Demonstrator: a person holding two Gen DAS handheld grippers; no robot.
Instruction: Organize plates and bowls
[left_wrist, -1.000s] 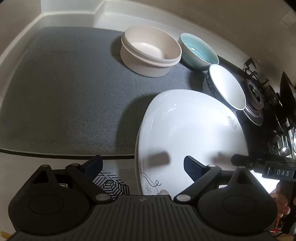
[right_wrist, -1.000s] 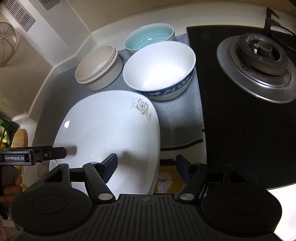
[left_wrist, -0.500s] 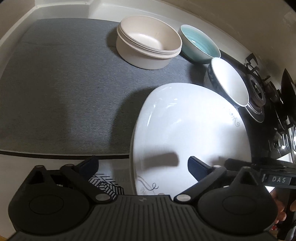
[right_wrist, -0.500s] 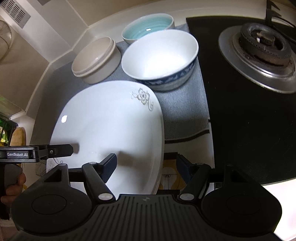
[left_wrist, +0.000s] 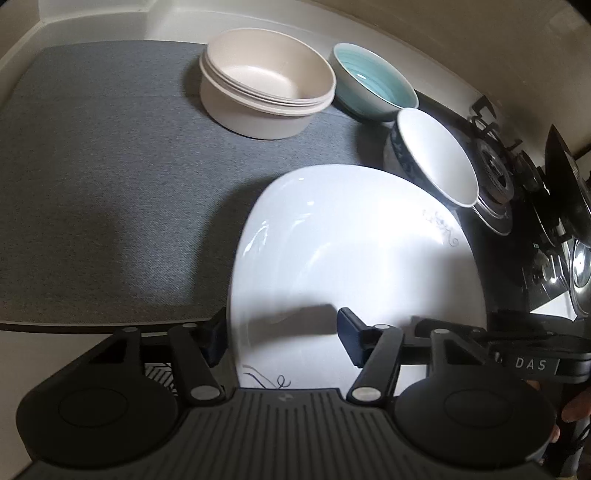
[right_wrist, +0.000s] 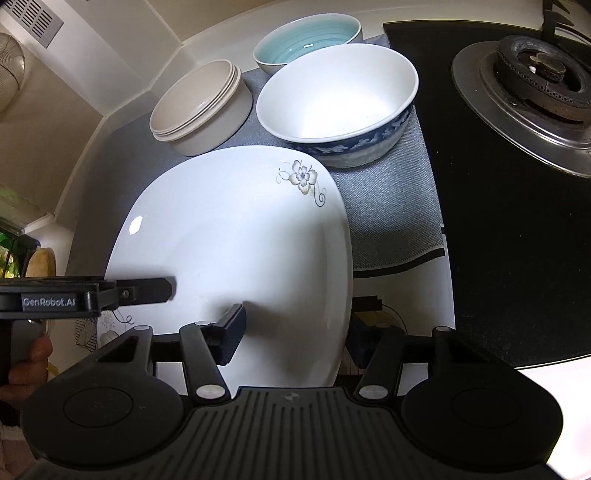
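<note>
Big white square-ish plate w/ grey flower print (right_wrist: 236, 236) sits partly on grey woven mat (left_wrist: 103, 177), near edge overhanging toward the camera. Left gripper (left_wrist: 280, 336) and right gripper (right_wrist: 295, 328) each straddle a plate edge; jaws have just been closing, can't tell if pads press yet. Beyond: stacked beige bowls (left_wrist: 266, 92), teal-glazed bowl (right_wrist: 306, 40), white bowl w/ blue band (right_wrist: 340, 107); gas burner (right_wrist: 532, 88) to right.

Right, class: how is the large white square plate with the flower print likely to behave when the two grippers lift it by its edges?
The large white square plate with the flower print looks glazed and glossy, so it may slip between the fingers. It seems rigid ceramic: probably no flex, fairly heavy, and breakable if dropped. Held only at its near corners, it might tilt towards the blue-patterned white bowl.
</note>
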